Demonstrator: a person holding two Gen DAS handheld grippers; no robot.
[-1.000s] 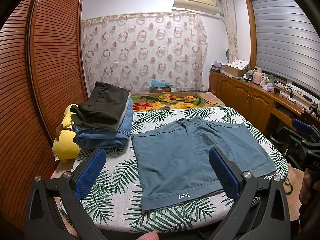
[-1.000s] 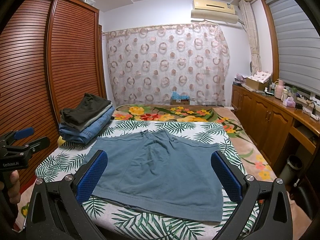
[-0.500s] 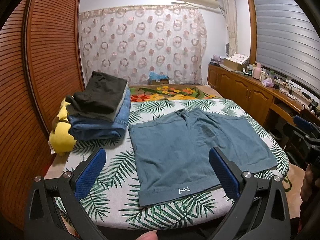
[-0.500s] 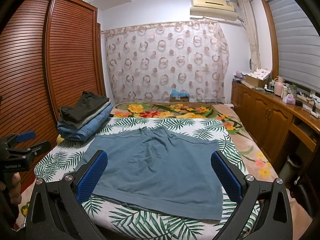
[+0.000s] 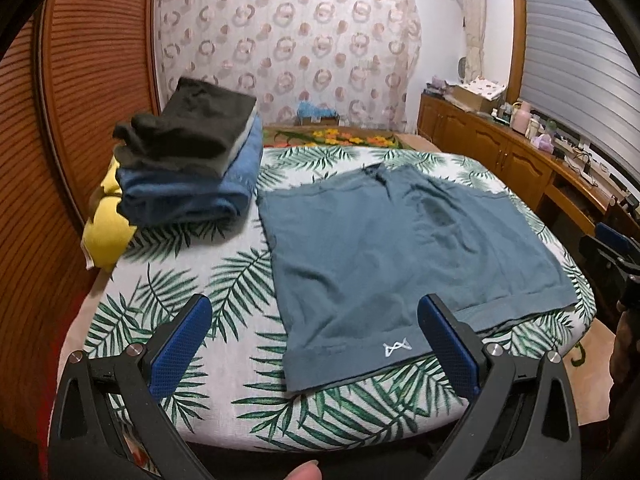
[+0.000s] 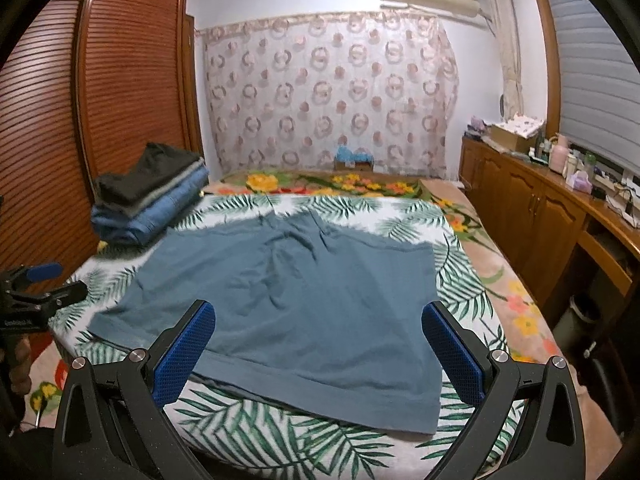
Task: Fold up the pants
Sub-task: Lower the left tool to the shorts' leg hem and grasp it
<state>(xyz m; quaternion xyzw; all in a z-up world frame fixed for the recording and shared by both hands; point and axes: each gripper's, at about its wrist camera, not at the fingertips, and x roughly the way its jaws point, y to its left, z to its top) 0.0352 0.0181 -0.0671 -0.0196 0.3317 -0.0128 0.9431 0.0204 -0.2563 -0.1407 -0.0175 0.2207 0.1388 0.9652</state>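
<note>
Blue-grey shorts (image 5: 384,256) lie flat & unfolded on the leaf-print bed (image 5: 208,280), centre-right, waistband at 12 o'clock, hems near the front edge. Left gripper (image 5: 316,342) hovers over the near-left hem, jaws wide apart, nothing held. Right gripper (image 6: 320,344) above the near hem, jaws also spread, empty. Stack of folded clothes (image 5: 188,164) at 10 o'clock, just beside the shorts.

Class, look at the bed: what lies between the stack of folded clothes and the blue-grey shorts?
Only a bare strip of the leaf-print sheet separates the stack from the shorts; the left wrist view shows it best.
</note>
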